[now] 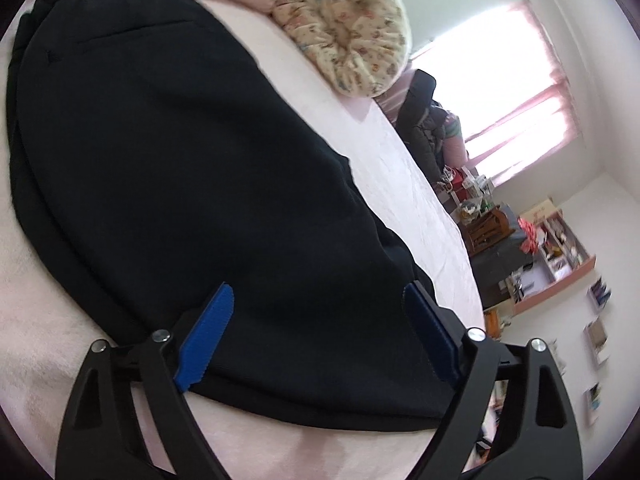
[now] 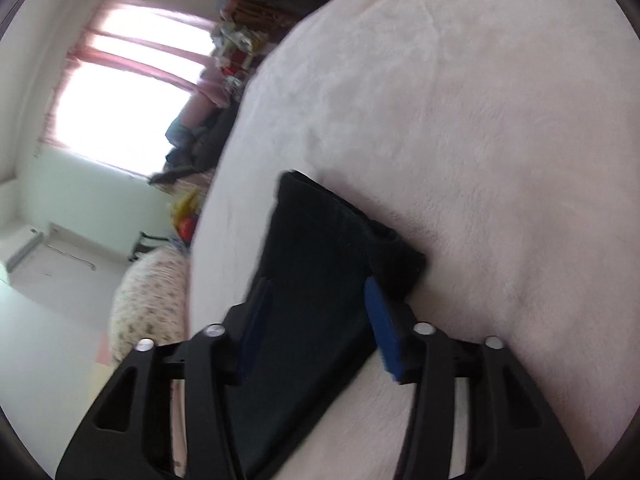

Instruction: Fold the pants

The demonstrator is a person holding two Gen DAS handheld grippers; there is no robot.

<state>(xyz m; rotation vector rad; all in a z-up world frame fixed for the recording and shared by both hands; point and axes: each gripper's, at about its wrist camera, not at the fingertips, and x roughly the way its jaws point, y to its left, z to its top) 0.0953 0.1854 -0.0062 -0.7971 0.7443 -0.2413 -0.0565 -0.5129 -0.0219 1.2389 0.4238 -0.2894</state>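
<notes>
Left wrist view showed black pants (image 1: 180,168) lying flat on a pink bed (image 1: 400,152). The waist end with a pocket was far away, near a flowery pillow (image 1: 348,28). The left gripper (image 1: 318,298) hung just over the near part of the pants. Its blue fingers (image 1: 208,332) were spread wide, one on each side of the dark cloth, and they pinched nothing. A bright window (image 1: 512,92) and messy shelves (image 1: 560,256) were off to the side of the bed.

Right wrist view showed the leg end of the pants (image 2: 320,272), with the cuffs lying on the bed (image 2: 480,120). The right gripper (image 2: 318,300) was over that end. Its fingers (image 2: 384,332) were also apart, with cloth between them, but they had not squeezed it. This picture was a bit blurry.

I think the step in hand was getting ready to grab. The legs looked already stacked one on the other. Next, each gripper probably needed to go down and pinch both layers. Then the leg end could be lifted and carried over to the waist. Grabbing only the top layer could make a messy fold.
</notes>
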